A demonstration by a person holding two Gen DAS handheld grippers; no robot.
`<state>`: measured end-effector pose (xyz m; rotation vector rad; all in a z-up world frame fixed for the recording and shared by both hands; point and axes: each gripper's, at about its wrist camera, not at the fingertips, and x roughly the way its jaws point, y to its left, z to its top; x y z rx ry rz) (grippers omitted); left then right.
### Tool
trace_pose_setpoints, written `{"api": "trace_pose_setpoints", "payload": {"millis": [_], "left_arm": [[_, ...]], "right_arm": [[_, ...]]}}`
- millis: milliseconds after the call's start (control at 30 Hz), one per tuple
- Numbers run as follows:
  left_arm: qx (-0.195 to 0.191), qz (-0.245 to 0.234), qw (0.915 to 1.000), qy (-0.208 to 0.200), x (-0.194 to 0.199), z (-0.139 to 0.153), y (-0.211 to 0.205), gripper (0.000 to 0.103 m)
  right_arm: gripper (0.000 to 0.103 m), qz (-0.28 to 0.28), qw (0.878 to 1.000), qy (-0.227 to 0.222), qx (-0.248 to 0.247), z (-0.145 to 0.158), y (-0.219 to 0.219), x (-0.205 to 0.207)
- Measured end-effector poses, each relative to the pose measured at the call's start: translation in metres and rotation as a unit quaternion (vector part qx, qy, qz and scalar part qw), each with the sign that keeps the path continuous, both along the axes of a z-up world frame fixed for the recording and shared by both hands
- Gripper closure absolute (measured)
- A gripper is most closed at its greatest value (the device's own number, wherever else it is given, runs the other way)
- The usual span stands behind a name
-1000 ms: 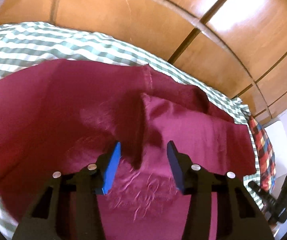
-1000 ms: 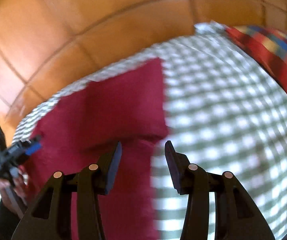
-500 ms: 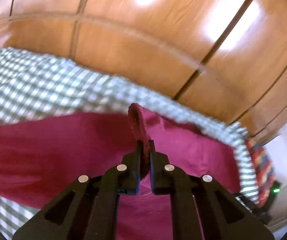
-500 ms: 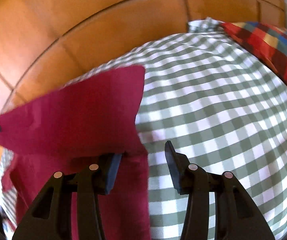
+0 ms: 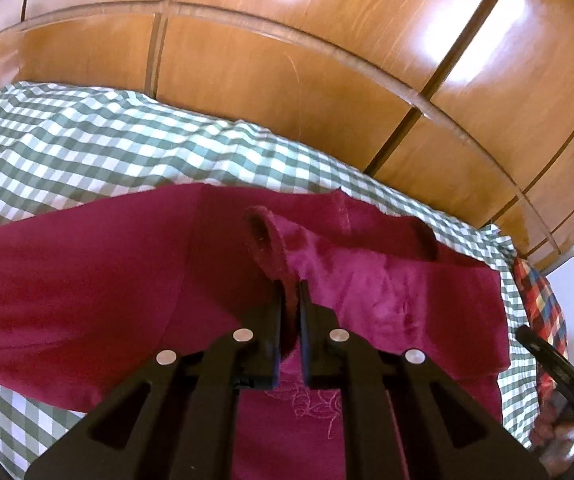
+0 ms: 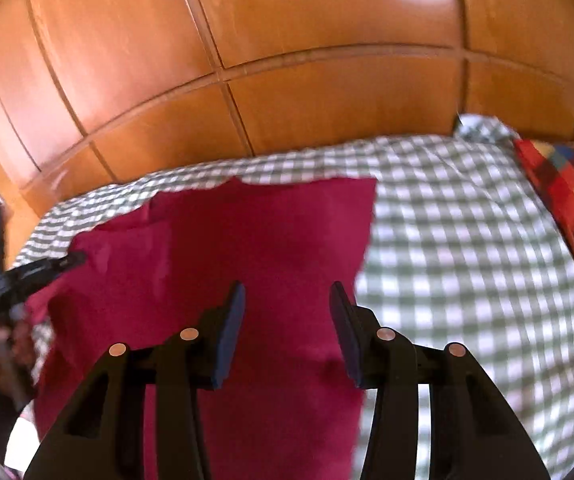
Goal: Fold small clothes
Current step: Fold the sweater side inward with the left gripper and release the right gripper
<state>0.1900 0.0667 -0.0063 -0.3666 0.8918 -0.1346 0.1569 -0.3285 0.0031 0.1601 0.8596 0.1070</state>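
My left tool (image 5: 290,296) is clenched on a raised hem of the garment (image 5: 87,280), a dark red piece of clothing; the pinched edge stands up in a small loop just past the tips, with the jaws nearly touching and the cloth squeezed between them. The garment lies spread across the bed (image 5: 67,140), which has a green and white checked sheet, and a faint embroidered motif shows on the cloth under my left tool. My right tool (image 6: 287,308) is released, jaws standing apart above the garment's near part, with nothing pressed between the pads. From the right wrist view the garment has a straight edge to the right, with bare sheet beyond it. A red, yellow and blue plaid cloth (image 6: 567,200) lies at the bed's far right. Wooden panels (image 5: 287,60) rise behind the bed. The picture from my right tool is somewhat blurred.
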Motion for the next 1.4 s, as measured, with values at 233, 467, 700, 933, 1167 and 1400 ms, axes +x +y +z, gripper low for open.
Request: {"api": "trace_pose_setpoints", "payload": {"millis": [233,467,700,933,1167,1400], "left_arm": [[0.082,0.017,0.9954,0.046,0.022,-0.032,-0.008,0.092],[0.064,0.037,0.9965,0.04,0.002,-0.033,0.001,0.07],[0.011,0.103,0.9943,0.025,-0.049,-0.021,0.061,0.056],[-0.047,0.185,0.9815,0.012,-0.111,-0.033,0.136,0.056],[-0.086,0.338,0.937,0.006,-0.175,-0.05,0.239,0.05],[-0.141,0.436,0.889,0.001,-0.198,-0.066,0.313,0.05]], "right_arm": [[0.045,-0.086,0.989,0.092,-0.079,-0.065,-0.007,0.068],[0.032,-0.109,0.989,0.066,-0.08,-0.075,-0.013,0.06],[0.021,-0.123,0.983,0.042,-0.131,-0.052,-0.002,0.037],[0.021,-0.056,0.991,0.013,-0.121,-0.043,0.044,-0.022],[0.021,0.002,0.986,0.008,-0.166,-0.061,0.092,-0.049],[0.009,-0.019,0.991,0.035,-0.127,-0.076,0.078,-0.043]]}}
